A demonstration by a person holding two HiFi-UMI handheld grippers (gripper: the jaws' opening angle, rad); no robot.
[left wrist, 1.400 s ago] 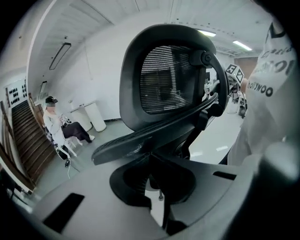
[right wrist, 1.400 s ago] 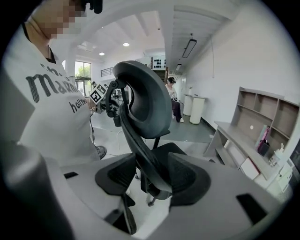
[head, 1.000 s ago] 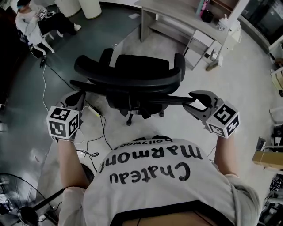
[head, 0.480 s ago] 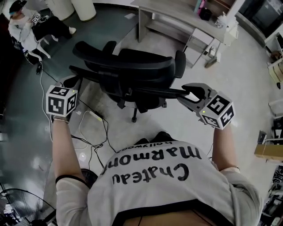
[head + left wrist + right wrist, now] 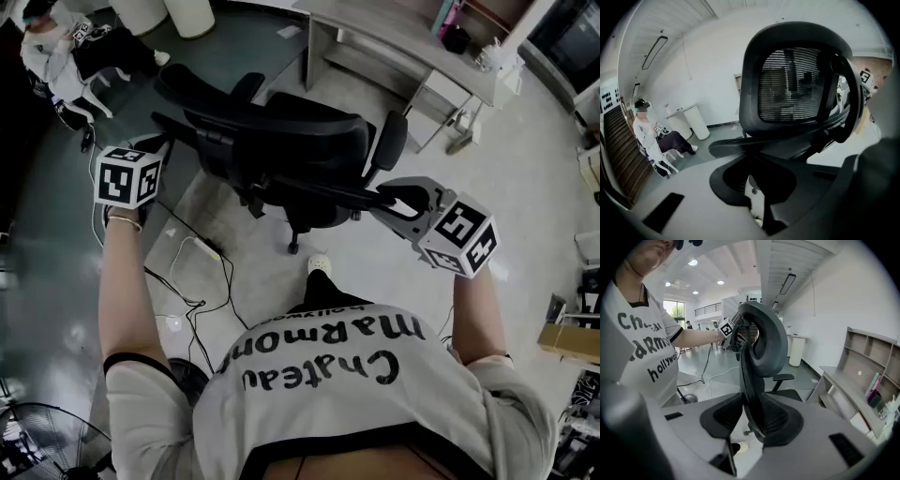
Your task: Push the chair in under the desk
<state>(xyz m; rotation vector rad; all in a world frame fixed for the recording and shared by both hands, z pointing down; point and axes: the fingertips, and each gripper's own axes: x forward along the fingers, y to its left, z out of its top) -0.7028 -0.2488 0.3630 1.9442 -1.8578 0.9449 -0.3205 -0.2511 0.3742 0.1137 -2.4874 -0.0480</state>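
Observation:
A black office chair [image 5: 300, 141] stands with its mesh backrest toward me and its seat toward the grey desk [image 5: 403, 37] at the upper right. My left gripper [image 5: 161, 142] is shut at the backrest's left end; in the left gripper view the backrest [image 5: 797, 84] rises just ahead of the left gripper [image 5: 757, 206], with nothing seen between the jaws. My right gripper [image 5: 389, 195] is at the backrest's right end. Its jaws are closing, and the backrest's thin edge [image 5: 751, 394] runs between them, with a gap on the left pad's side of the right gripper [image 5: 745, 423].
Cables [image 5: 197, 281] and a power strip lie on the floor left of the chair. A person sits on a chair at the far left [image 5: 56, 47]. White bins [image 5: 192, 14] stand at the back, a fan [image 5: 37, 441] at the lower left.
The chair has rolled and turned toward the desk. Both grippers have moved forward with it, the left one farthest. The right jaws have narrowed around the backrest edge.

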